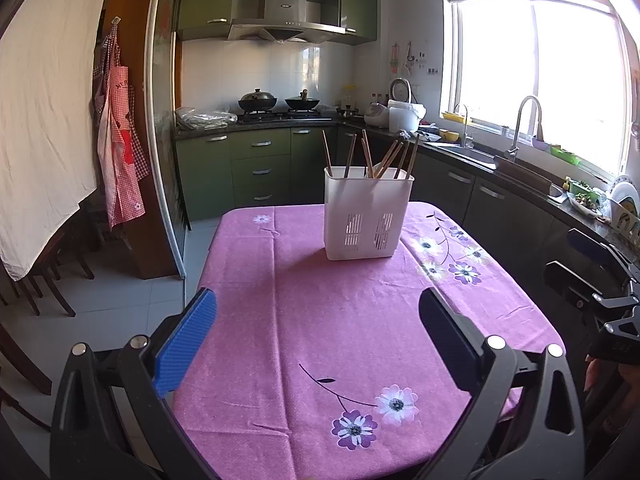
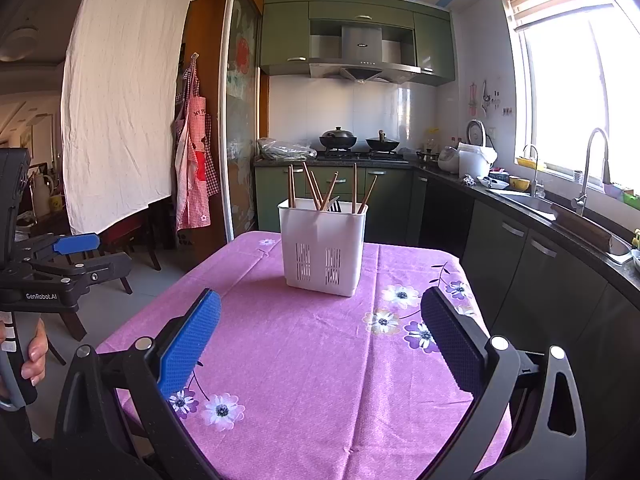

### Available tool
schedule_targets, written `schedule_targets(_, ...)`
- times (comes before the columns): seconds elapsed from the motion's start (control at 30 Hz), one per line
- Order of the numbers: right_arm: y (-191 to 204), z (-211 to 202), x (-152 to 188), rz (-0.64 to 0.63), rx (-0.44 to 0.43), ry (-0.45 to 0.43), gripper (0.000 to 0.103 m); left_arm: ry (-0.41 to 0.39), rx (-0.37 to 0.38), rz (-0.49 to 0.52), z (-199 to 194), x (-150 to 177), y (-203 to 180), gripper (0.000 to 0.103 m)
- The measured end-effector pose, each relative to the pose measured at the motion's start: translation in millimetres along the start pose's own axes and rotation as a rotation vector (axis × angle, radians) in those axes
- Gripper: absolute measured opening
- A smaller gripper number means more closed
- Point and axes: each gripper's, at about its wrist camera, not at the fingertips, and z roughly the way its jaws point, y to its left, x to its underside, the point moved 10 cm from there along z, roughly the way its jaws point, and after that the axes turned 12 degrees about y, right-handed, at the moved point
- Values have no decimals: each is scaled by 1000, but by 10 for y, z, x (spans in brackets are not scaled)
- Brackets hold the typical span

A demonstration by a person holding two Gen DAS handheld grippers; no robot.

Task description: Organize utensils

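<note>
Holder: our white utensil holder (image 1: 368, 216) stands near the table's (image 1: 320, 320) far edge, chopsticks (image 1: 384, 158) upright inside.
Left tongs (image 1: 318, 340): wide, holding nothing.
Right tongs (image 2: 320, 340): wide, holding nothing.

Kitchen: green cabinets (image 2: 352, 20) flank a steel range hood (image 2: 362, 62) above the stove (image 2: 360, 155). Right of the stove, a bright window (image 2: 580, 96) overlooks the sink (image 2: 532, 200). Left of it, a white sheet (image 2: 120, 100) hangs over grey floor tiles (image 1: 120, 312).
</note>
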Motion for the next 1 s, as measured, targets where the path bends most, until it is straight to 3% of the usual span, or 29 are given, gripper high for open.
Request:
schedule_targets(0.37, -3, 43, 31, -2, -4, 11, 99, -9, 20, -24, 15, -33, 26, 96)
schedule_targets(0.67, -19, 64, 21, -1, -8, 20, 99, -32, -11, 17, 39, -50, -12, 96)
schedule_targets(1.0, -41, 135, 33, 5, -8, 37, 99, 26, 1, 4, 218, -34, 33, 96)
